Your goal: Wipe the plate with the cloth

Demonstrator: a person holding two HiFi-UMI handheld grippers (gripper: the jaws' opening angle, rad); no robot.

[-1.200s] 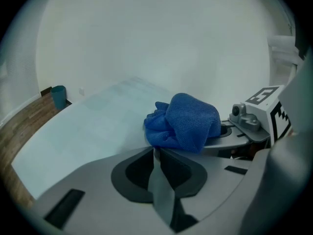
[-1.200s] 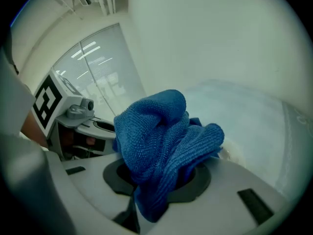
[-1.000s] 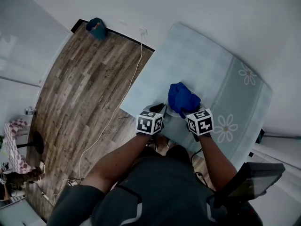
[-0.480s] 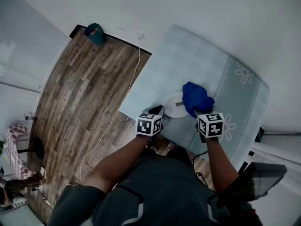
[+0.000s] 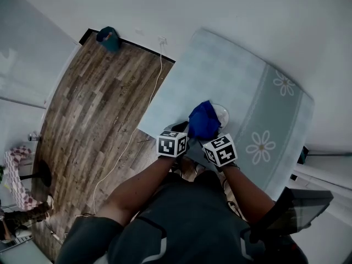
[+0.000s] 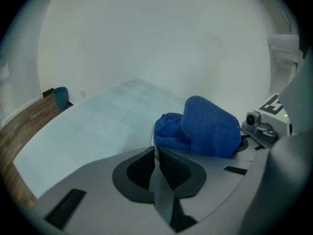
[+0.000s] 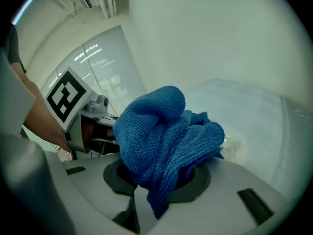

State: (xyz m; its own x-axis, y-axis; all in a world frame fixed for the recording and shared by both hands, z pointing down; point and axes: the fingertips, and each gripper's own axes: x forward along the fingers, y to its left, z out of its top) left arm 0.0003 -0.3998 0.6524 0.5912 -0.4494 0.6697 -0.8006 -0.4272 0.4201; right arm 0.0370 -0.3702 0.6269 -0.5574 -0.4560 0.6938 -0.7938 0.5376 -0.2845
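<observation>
A bunched blue cloth lies over most of a white plate on the pale blue tablecloth, near the table's front edge. My right gripper is shut on the cloth, which bulges out over its jaws; a bit of the plate shows beyond it. My left gripper sits at the plate's left rim with its jaws pressed together on a thin white edge. In the left gripper view the cloth rests just ahead of the left gripper.
The table's near-left corner drops to a wooden floor. A white cable trails down there, and a teal object stands by the wall. Flower prints mark the tablecloth's right side.
The right gripper carried the cloth off to the plate's right side, then swept it back left across the plate. The left gripper stayed at the rim.
</observation>
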